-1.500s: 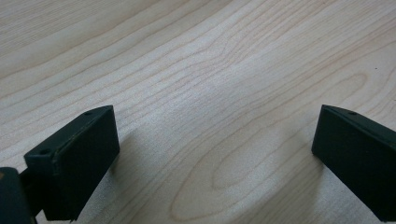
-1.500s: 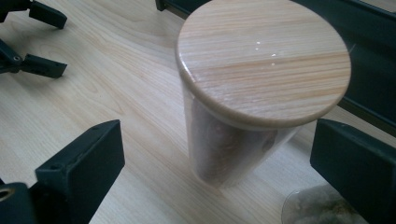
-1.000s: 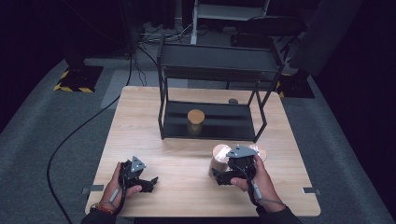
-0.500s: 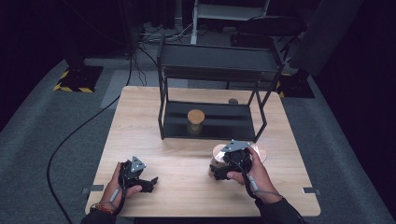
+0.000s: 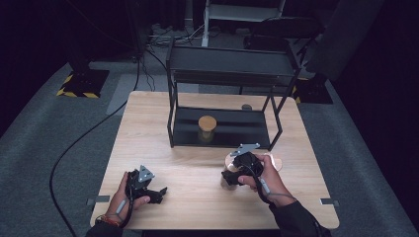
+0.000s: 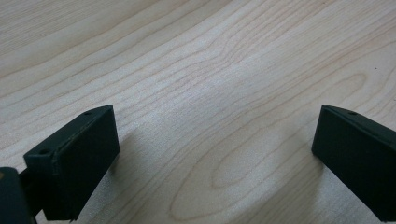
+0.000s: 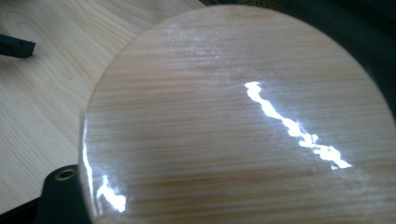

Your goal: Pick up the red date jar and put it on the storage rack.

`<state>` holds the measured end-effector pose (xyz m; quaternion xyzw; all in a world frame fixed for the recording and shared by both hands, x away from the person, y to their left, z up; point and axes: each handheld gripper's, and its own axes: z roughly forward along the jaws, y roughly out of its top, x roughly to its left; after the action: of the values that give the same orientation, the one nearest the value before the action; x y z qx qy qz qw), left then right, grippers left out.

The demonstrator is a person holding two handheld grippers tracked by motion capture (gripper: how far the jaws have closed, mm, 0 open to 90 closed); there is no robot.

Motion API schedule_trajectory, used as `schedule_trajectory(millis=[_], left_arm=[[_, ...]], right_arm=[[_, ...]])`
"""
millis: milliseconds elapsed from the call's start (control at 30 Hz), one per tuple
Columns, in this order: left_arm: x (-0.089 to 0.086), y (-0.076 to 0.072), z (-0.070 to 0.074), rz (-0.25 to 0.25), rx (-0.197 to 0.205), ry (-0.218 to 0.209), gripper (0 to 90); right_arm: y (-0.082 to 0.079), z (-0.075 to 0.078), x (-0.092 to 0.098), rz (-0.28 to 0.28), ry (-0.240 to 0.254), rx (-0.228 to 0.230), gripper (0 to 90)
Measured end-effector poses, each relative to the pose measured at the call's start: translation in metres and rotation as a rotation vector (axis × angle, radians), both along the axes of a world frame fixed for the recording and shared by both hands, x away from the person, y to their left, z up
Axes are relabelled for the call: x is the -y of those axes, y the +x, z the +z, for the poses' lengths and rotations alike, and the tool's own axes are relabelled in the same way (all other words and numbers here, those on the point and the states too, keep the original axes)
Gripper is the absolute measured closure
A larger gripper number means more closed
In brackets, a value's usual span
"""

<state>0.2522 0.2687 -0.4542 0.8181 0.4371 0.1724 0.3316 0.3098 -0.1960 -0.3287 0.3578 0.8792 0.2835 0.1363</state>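
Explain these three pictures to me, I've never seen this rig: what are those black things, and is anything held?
There is no robot here. A person holds a hand-operated two-jaw gripper in each hand. The wide picture comes from a fixed camera above the wooden table. Each of the other two pictures comes from a camera riding on one gripper and looking along its black jaws.

On the table stands a black metal rack, with a lidded jar on its lower shelf.

The left gripper rests on the table with its jaws wide apart and only bare wood between them. The right gripper has just been closing its jaws. A round wooden lid sits right against them, so they appear to grip it, though the pinch itself is hidden.
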Motion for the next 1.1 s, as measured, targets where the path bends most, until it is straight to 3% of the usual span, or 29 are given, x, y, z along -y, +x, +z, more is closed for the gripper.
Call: schedule_trajectory(millis=[300,467,1100], left_arm=[[0.0,0.0,0.0,0.0,0.0,0.0,0.5],[0.0,0.0,0.0,0.0,0.0,0.0,0.5],[0.0,0.0001,0.0,0.0,0.0,0.0,0.5]], right_arm=[[0.0023,0.0019,-0.0023,-0.008,0.008,-0.003,19.6],[-0.0014,0.0029,-0.0048,-0.006,-0.002,0.019,23.2],[-0.0024,0.0038,-0.0042,0.002,0.006,0.025,24.5]])
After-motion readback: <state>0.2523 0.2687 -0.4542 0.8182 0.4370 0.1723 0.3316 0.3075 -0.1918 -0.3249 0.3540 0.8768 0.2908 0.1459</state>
